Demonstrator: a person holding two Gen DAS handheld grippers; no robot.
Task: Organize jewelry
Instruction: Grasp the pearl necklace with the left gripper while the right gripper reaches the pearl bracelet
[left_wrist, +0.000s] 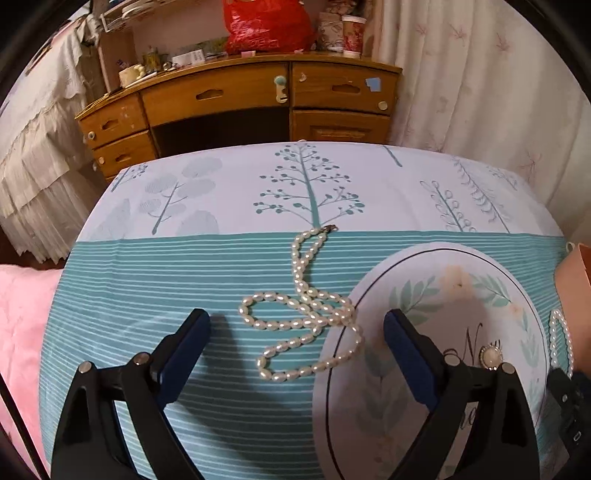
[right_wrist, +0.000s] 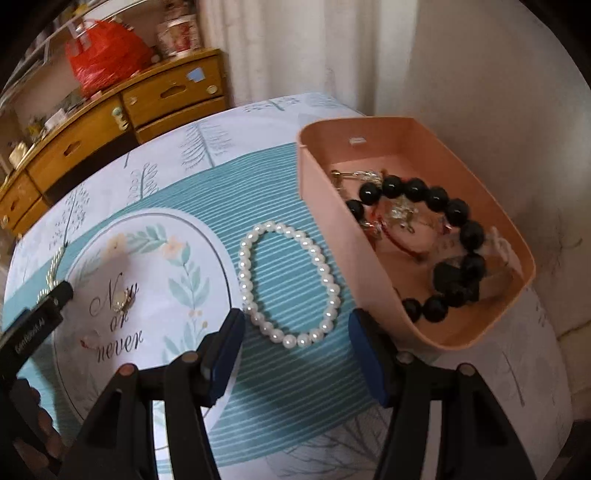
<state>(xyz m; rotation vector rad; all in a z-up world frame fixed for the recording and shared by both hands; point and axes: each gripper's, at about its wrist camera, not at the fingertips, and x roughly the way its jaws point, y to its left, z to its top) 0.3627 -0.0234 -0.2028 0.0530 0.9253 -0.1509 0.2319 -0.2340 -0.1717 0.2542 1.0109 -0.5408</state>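
Both tongs are standing wide open and carrying nothing.

Through the left wrist camera, the left gripper (left_wrist: 297, 343) is hovering low over the striped tablecloth (left_wrist: 147, 277), its blue-padded jaws spread well apart on either side of the pearl necklace (left_wrist: 306, 314). That necklace is lying in loose crossing loops of oval, glossy white pearls; its clasp end is pointing away toward the tree print, and its near loop is draping over the rim of the round floral plate (left_wrist: 461, 258). A small pearl brooch (left_wrist: 490, 357) is sitting on the plate, just beside the right jaw. At the far right edge, a bit of the pink box (left_wrist: 576, 273) and part of the pearl bracelet (left_wrist: 559, 343) are showing.

Through the right wrist camera, the right gripper (right_wrist: 297, 354) is likewise gaping, aimed at the bracelet, which is lying flat on the cloth between the plate and the box, touching neither. It is a closed ring of round white beads. The box is already holding a black bead bracelet (right_wrist: 436, 199) along with some red cord and silvery pieces too tangled to name.

Judging by this, the sorting is partway along, with the pick-up of a pearl piece appearing to be the step in hand. The next move is probably calling for a descent until the pads are straddling one strand, then a gentle close, since loose beads are likely to roll or slip.
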